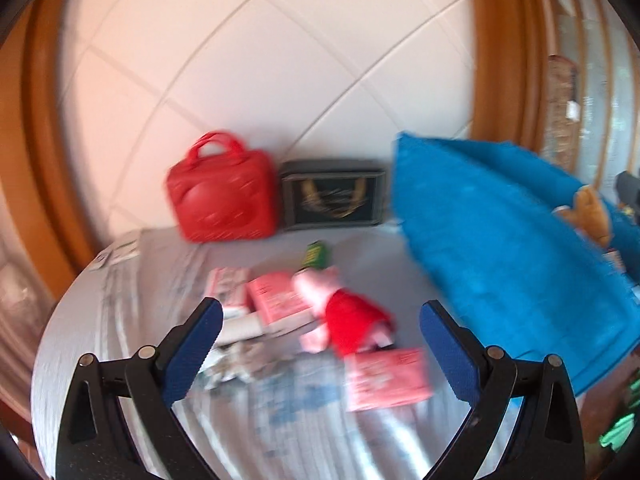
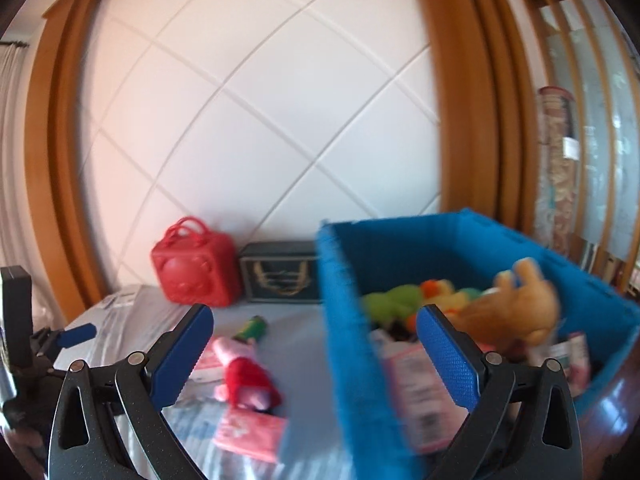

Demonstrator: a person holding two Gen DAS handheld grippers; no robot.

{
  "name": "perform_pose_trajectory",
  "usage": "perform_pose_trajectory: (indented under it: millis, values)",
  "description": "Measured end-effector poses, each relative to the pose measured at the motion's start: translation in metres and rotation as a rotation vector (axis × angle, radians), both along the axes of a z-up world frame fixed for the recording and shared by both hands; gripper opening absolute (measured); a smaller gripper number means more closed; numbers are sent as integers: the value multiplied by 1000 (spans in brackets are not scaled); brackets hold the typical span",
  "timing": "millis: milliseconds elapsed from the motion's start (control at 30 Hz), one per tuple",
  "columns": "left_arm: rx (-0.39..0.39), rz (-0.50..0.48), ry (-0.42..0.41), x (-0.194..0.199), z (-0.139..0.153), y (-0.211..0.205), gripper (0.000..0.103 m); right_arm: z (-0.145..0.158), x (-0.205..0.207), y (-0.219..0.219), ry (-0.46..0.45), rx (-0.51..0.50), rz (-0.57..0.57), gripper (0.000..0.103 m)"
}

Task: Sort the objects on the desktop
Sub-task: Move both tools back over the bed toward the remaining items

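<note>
A pink pig plush in a red dress (image 1: 340,316) lies on the grey table cloth (image 1: 120,320) among pink boxes (image 1: 276,300) (image 1: 386,378). My left gripper (image 1: 320,344) is open and empty, just above and in front of the plush. The plush also shows in the right wrist view (image 2: 244,376). My right gripper (image 2: 314,356) is open and empty, straddling the near wall of the blue fabric bin (image 2: 352,360). The bin holds an orange plush (image 2: 516,312), green and yellow toys (image 2: 396,300) and a pink box (image 2: 416,396).
A red handbag (image 1: 222,196) and a dark box with a gold emblem (image 1: 334,196) stand against the white padded wall. A green bottle (image 1: 314,256) lies behind the plush. The blue bin (image 1: 500,248) fills the right side. My left gripper (image 2: 76,334) shows at the far left.
</note>
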State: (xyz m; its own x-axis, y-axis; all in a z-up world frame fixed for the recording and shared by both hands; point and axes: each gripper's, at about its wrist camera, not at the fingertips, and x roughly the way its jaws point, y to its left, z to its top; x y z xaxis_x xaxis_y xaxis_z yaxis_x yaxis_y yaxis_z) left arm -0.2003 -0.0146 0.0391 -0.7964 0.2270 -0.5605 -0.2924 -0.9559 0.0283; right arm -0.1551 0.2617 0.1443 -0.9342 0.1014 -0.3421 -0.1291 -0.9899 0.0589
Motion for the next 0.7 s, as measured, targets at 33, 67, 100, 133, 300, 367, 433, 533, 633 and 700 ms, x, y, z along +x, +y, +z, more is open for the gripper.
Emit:
perform_pose_trajectory:
  millis: [33,67,100,133,300,367,433,533,633,700]
  values:
    - [-11,23,-16,-8,-8,-16,100,-5,-7,-10,-14,-4,9,103]
    - [-27,52,-36,-17,-19,-36,100,-11,-15,-18,-30,-7,16,103]
    - [-44,79,-54,-25,-28,-53,100,-21,-26,-31,-57,-10,28,103]
    - [-63,109,-75,-33,-39,-70,100,-29,-35,-39,-82,-11,32,103]
    - [-93,208,-212,-79,-100,-147,100,-87,-80,-72,-264,-41,72,103]
    - [-94,239,-248,-97,-120,-167,100,-114,-95,-77,-342,-46,46,103]
    - [-75,253,-275,-117,-138,-180,100,-143,-109,-77,-414,-42,-2,103]
    - [-59,236,-310,-143,-160,-184,100,-179,-125,-72,-505,-54,-51,103]
    - [-55,201,-357,-168,-182,-175,100,-206,-137,-65,-576,-77,-85,103]
    - [-66,187,-380,-186,-196,-164,100,-218,-143,-57,-612,-102,-110,103]
